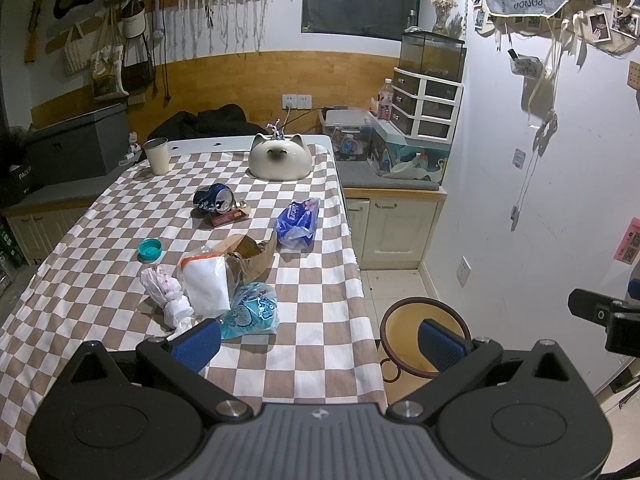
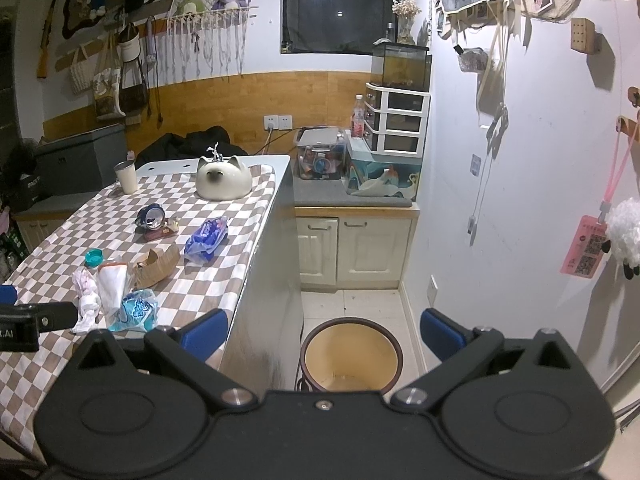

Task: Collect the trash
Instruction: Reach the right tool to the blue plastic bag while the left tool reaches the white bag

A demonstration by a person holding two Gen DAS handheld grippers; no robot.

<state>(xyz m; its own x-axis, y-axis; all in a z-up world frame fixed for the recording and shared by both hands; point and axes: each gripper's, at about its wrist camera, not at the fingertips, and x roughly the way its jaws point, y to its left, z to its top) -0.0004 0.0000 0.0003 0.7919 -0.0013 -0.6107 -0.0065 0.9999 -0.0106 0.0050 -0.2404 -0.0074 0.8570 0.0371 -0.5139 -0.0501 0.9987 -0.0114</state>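
both tongs, left tongs and right tongs, gape wide, empty. light blue wrapper, lower centre, is soft, crinkly; pinch its bunched edge.

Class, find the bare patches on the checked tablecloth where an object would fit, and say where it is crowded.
Free: between the cup and the crushed can; left of the teal lid. Crowded: the near cluster around the white bag and torn cardboard.

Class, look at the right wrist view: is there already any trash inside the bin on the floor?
No, the bin beside the table shows only its bare yellow inside, with nothing in it.
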